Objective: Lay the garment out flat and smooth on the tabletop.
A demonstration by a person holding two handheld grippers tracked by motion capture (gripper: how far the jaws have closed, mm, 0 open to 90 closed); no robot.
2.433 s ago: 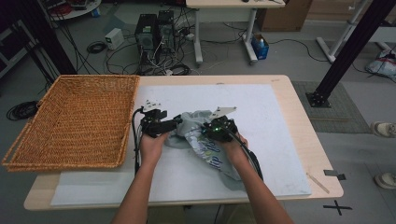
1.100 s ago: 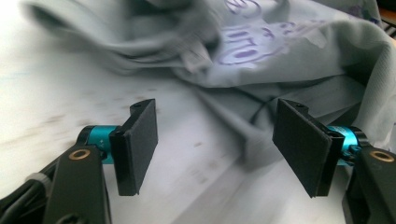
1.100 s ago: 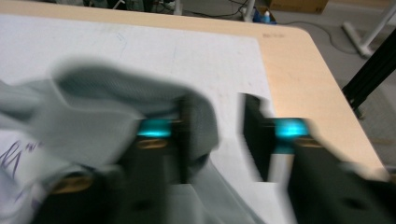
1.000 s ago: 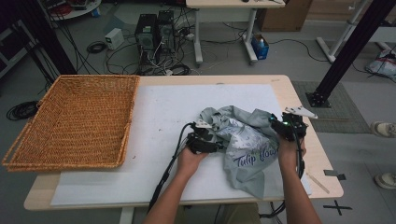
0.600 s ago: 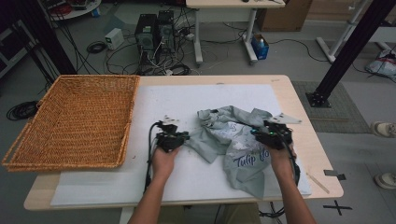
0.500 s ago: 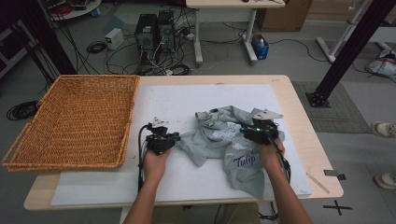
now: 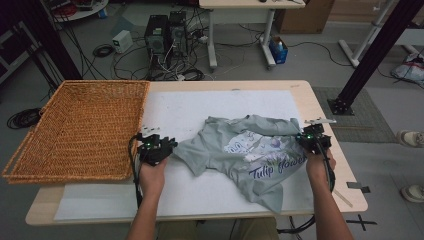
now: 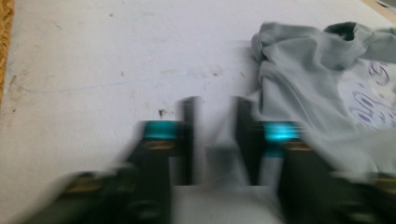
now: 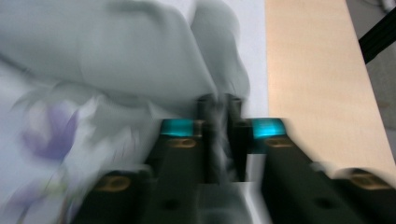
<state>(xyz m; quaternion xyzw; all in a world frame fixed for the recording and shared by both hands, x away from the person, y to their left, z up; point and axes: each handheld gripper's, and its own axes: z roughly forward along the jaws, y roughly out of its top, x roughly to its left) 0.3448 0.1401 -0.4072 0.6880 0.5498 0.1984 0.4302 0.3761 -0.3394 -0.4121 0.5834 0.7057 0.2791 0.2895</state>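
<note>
One wicker basket (image 7: 75, 130) beside shirt (image 7: 250, 150)

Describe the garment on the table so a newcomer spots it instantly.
On the white mat covering the wooden table, right of the big wicker basket, lies a crumpled grey-green T-shirt. It is the sole cloth there, printed with purple cursive lettering.

Lying spread on the white rectangular table mat (image 7: 200, 107), right of the woven wicker basket (image 7: 75, 127): the crumpled cotton T-shirt (image 7: 250, 150).
</note>
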